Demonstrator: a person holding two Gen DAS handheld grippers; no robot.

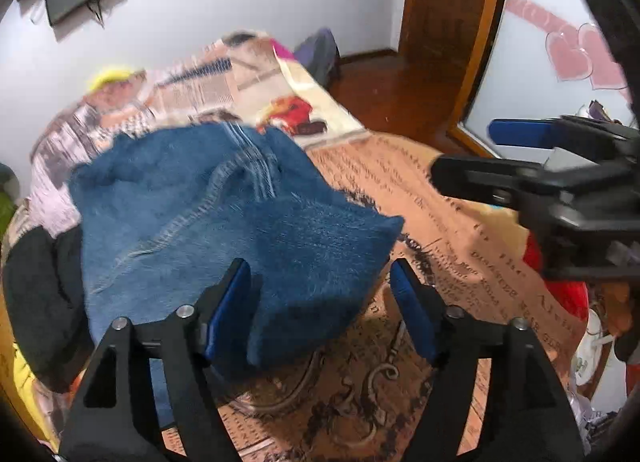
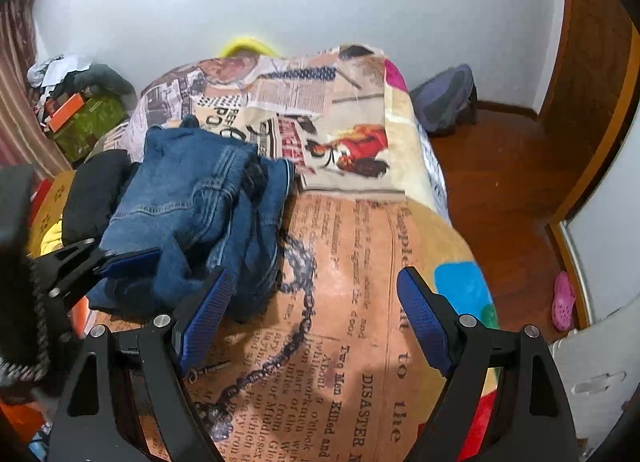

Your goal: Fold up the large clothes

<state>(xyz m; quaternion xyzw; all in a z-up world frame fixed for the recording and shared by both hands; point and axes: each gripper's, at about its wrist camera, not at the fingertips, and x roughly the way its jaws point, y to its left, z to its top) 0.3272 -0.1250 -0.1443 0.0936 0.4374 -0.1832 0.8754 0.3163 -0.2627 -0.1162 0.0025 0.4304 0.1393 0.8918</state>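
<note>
Blue denim jeans (image 2: pixel 192 214) are sitting bundled into a compact stack on the bed (image 2: pixel 360 262), toward its left side in the right wrist view, next to a black garment (image 2: pixel 96 190) that is lying just beside them. The left gripper (image 1: pixel 320 302) is hovering right at the near edge of the denim with its fingers (image 1: pixel 228 310) standing wide apart; the cloth is reaching between them but the pads are not pressing on it, so nothing is being held. The right gripper (image 2: pixel 316 318) is also standing wide open and empty, pointing down at the bare newspaper-print blanket (image 2: pixel 352 342), well apart from the jeans. Judging by the layered folds, the jeans are looking mostly folded, though the top layer is sitting rumpled and uneven, so some tidying may be remaining. Whether the black garment is already folded is hard to tell. More clothes are piling up at the far left corner (image 2: pixel 80 74), probably waiting.
</note>
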